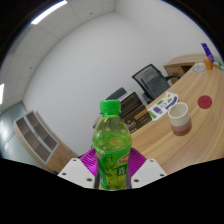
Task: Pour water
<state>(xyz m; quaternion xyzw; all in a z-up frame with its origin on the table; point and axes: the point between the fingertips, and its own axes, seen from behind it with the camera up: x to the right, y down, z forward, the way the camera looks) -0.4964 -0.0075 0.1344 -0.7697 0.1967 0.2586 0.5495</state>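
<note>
A green plastic bottle (111, 143) with a green cap and a green label stands upright between my fingers, lifted well above the table. My gripper (112, 170) is shut on the bottle, with the purple pads (88, 163) pressing its lower body from both sides. Beyond the bottle to the right, a white paper cup (179, 118) with a brown inside stands on the wooden table (170, 140). The whole view is tilted, so the table slopes up to the right.
A red round coaster-like disc (204, 102) lies on the table past the cup. Black office chairs (148, 80) stand behind the table. A white shelf unit (37, 138) stands against the wall at left. Something blue (208, 50) sits at the table's far end.
</note>
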